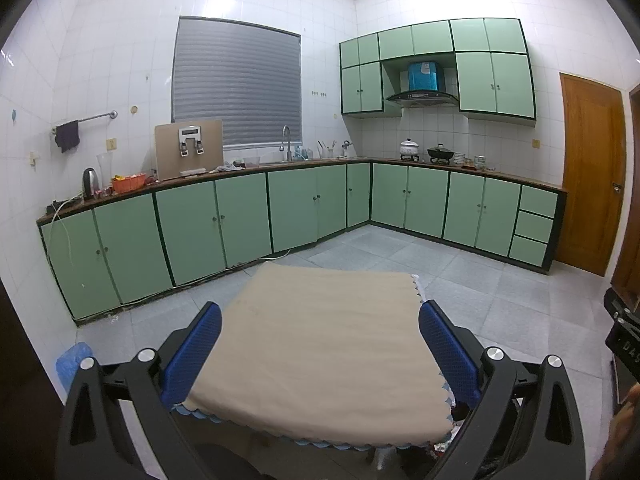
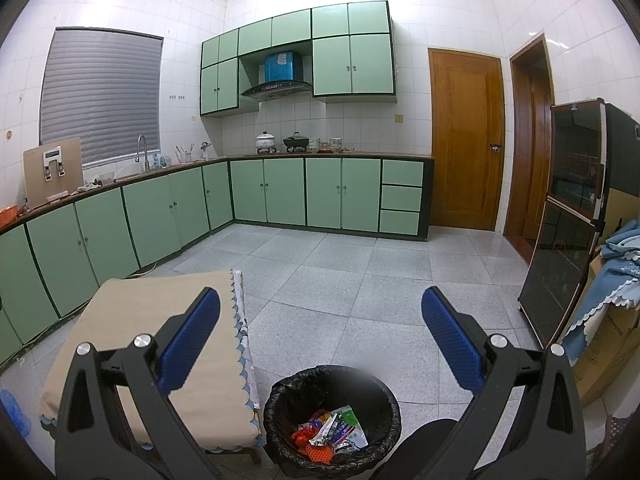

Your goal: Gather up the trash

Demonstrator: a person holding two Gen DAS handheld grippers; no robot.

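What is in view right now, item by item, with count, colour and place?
Round bin with black liner: one, black, on the floor right of the table.
Crumpled snack wrappers: several, red, white, green, inside the bin.
Low table under beige cloth: one, beige with blue scalloped trim, nothing on top.
Base cabinets: one L-shaped run, pale green, along two walls.
Orange plastic basket: one, on the left counter.
Wooden doors: two, brown, right wall.
Glass-fronted cabinet: one, black, far right.
Left claw: open, blue pads, above the table.
Right claw: open, above the bin.
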